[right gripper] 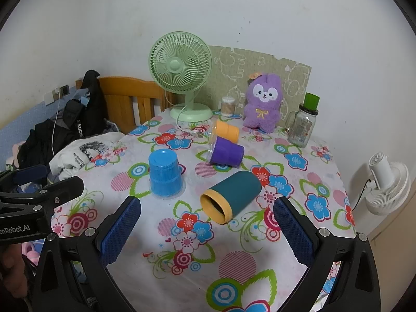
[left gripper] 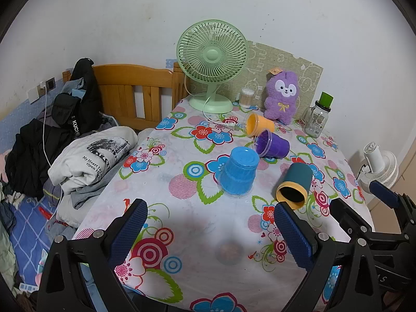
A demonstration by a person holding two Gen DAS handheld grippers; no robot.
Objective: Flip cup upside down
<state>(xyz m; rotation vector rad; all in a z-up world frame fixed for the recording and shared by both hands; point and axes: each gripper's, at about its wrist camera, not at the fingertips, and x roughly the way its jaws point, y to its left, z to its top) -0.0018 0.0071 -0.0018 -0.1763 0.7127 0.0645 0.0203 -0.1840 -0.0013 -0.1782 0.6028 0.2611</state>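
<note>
A blue cup stands upside down on the flowered tablecloth. A teal cup with a yellow rim lies on its side, mouth toward me. A purple cup and an orange cup lie on their sides farther back. My left gripper is open and empty, short of the blue cup. My right gripper is open and empty, just short of the teal cup; it also shows in the left wrist view.
A green desk fan, a purple plush toy, a cotton-swab jar and a glass jar with green lid stand at the back. Clothes lie on a bed left. A white fan stands right.
</note>
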